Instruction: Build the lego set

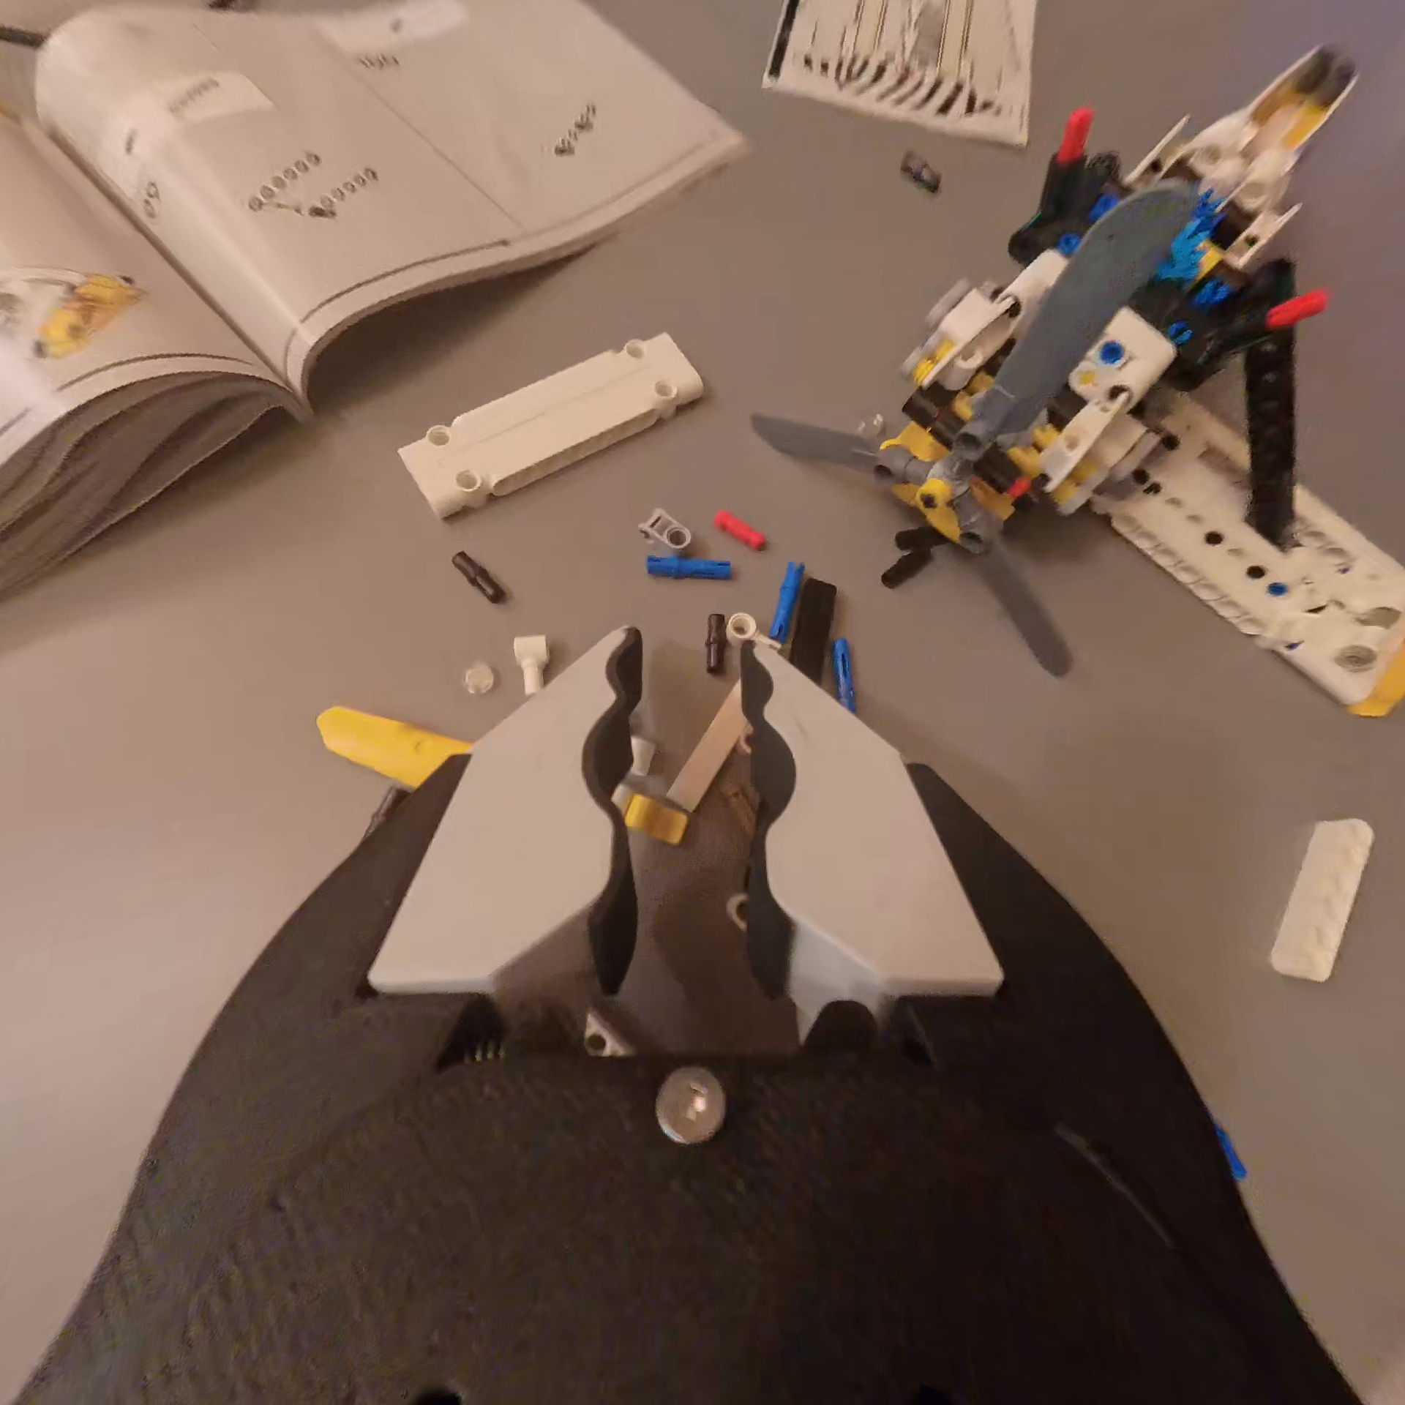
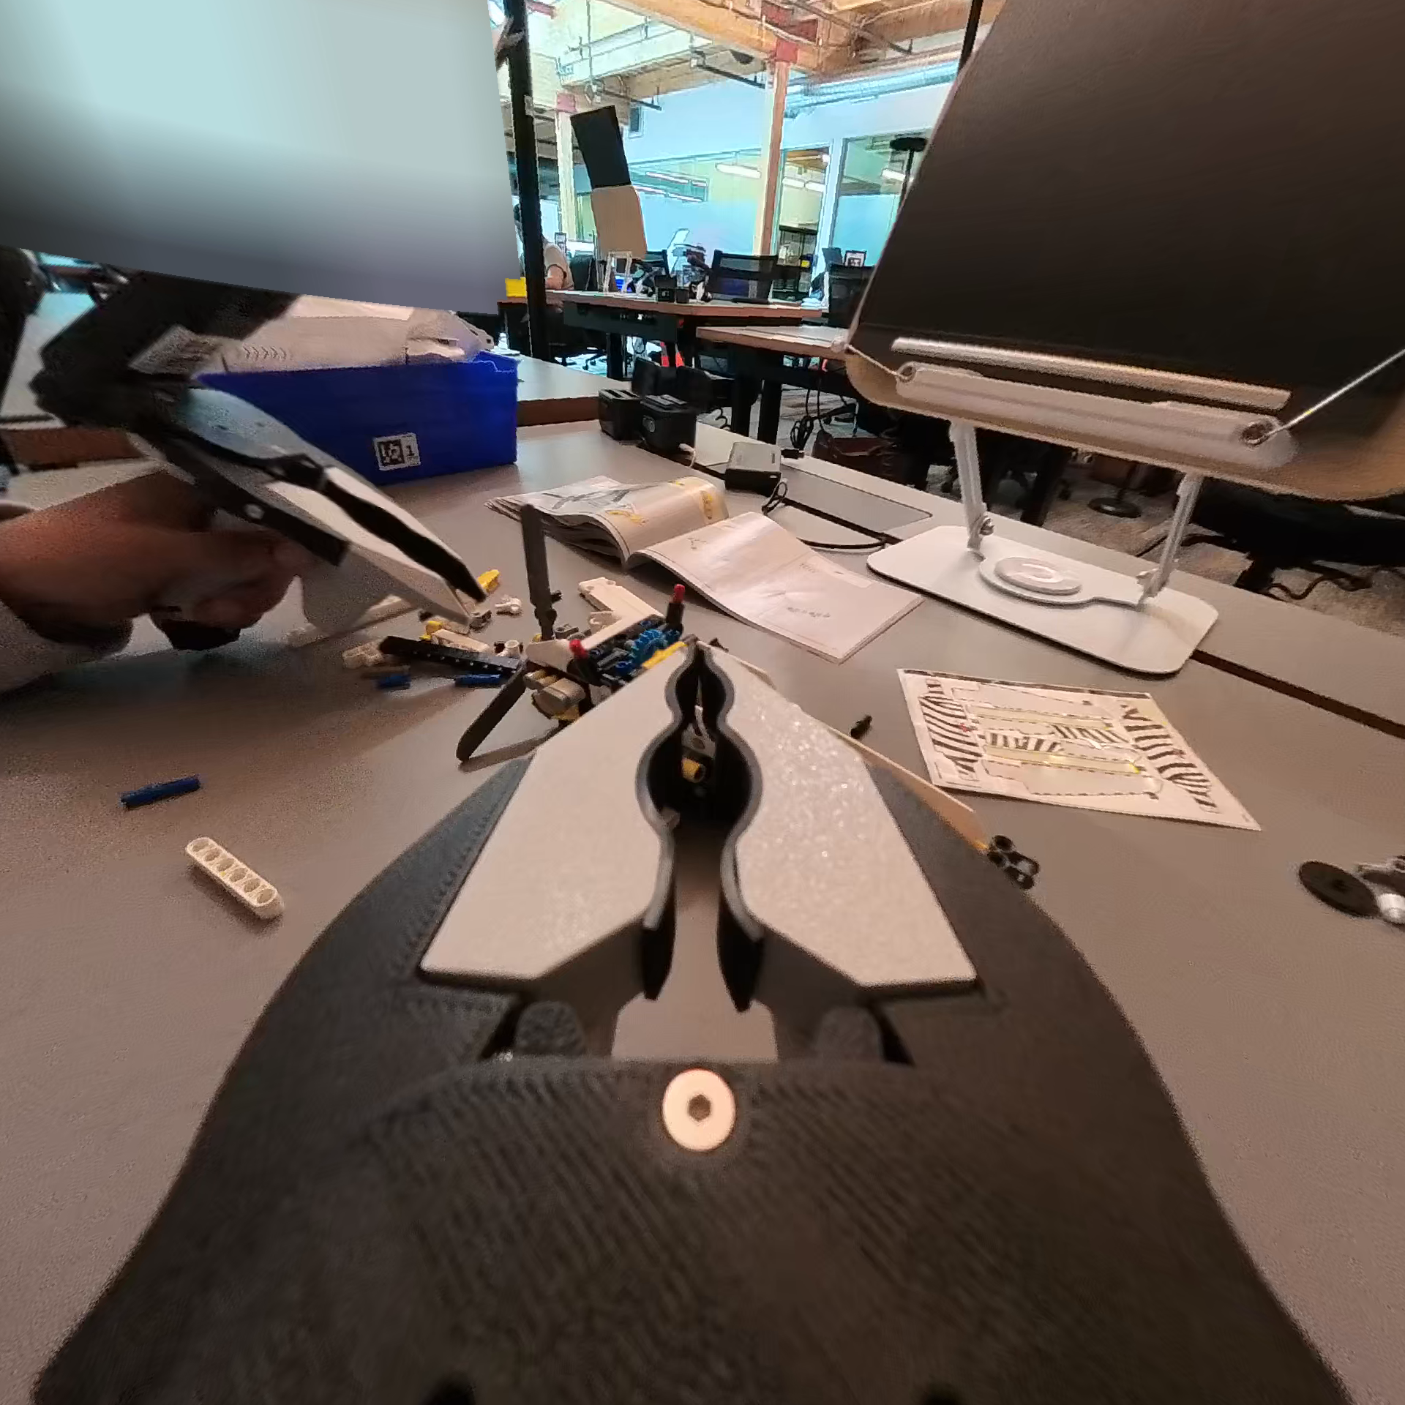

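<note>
The half-built lego plane [image 1: 1064,365], white, black and yellow with grey propeller blades, stands on the grey table at the right. My left gripper [image 1: 688,642] is open and empty, low over loose pieces: a white beam [image 1: 715,749] and a small yellow part [image 1: 658,817] lie between its fingers. Blue pins [image 1: 688,566], a red pin [image 1: 739,528] and a black pin [image 1: 479,576] lie just ahead. My right gripper [image 2: 696,661] has its tips together at the plane's [image 2: 608,654] rear, and a white and yellow part shows between the pads. The left gripper [image 2: 471,601] shows there too.
An open instruction book [image 1: 266,190] lies far left, a long white panel [image 1: 547,426] in front of it. A sticker sheet [image 2: 1057,745], a white beam [image 2: 234,876], a blue bin [image 2: 395,414] and a tablet stand [image 2: 1064,593] are also on the table. The gap from one gripper's tips to the other's is roughly 20 cm. The left tips stand about 4 cm off the red pin [image 1: 739,528].
</note>
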